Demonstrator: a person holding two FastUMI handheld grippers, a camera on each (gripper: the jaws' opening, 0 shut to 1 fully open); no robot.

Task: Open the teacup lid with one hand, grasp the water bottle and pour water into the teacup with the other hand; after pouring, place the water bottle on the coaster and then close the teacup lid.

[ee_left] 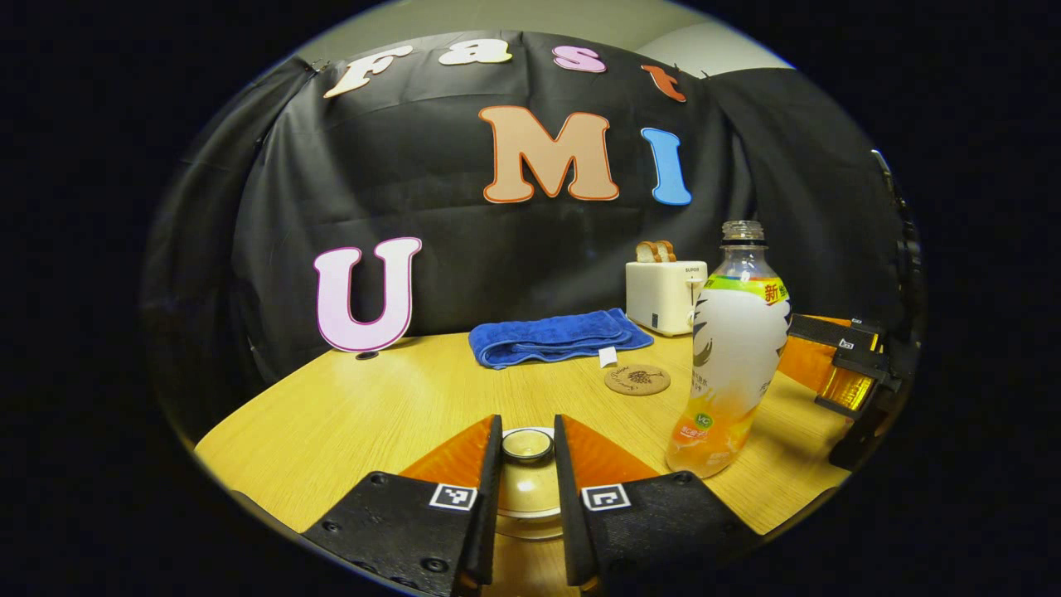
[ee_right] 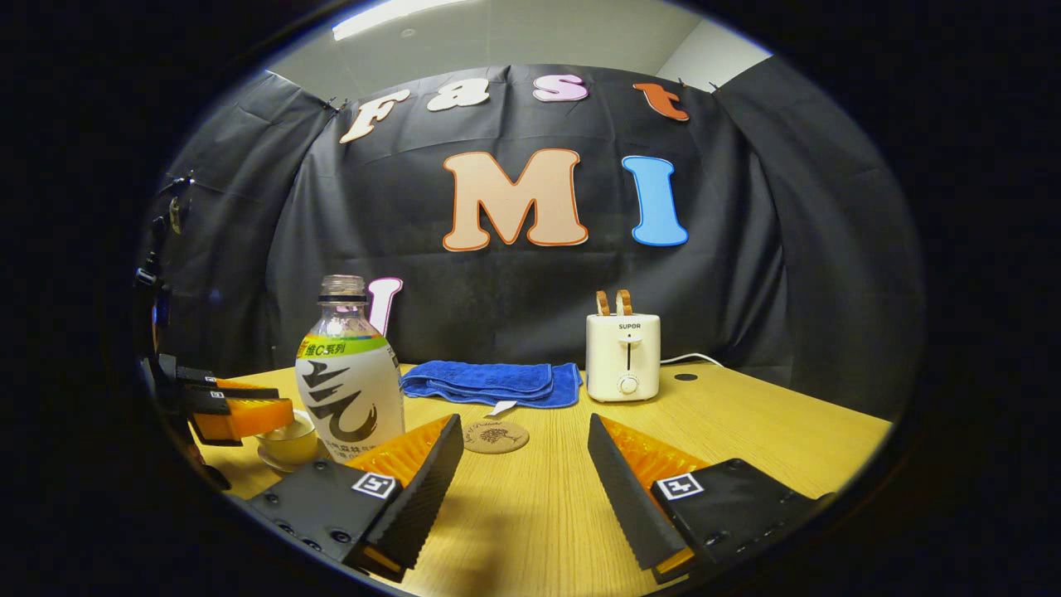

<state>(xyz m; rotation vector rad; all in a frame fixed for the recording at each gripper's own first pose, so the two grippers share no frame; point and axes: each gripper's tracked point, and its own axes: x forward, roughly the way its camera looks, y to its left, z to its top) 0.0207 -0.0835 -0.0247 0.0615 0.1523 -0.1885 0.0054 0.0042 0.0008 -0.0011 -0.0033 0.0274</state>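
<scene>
The teacup lid (ee_left: 524, 489) sits low between my left gripper's (ee_left: 528, 427) fingers, which press on both sides of its round knob (ee_left: 527, 445). In the right gripper view the left gripper (ee_right: 249, 408) hangs over the teacup (ee_right: 286, 445) on its saucer at the far left. The uncapped water bottle (ee_left: 733, 356) stands upright just right of the cup, seen also as the water bottle (ee_right: 348, 381). A round wooden coaster (ee_left: 637, 380) lies behind it, bare. My right gripper (ee_right: 522, 427) stands open above the table, right of the bottle and in front of the coaster (ee_right: 496, 436), holding nothing.
A folded blue towel (ee_left: 557, 337) lies at the back of the wooden table (ee_right: 746, 431). A white toaster (ee_right: 623, 356) with two bread slices stands to the towel's right. The right gripper (ee_left: 854, 365) shows beyond the bottle near the table's right edge.
</scene>
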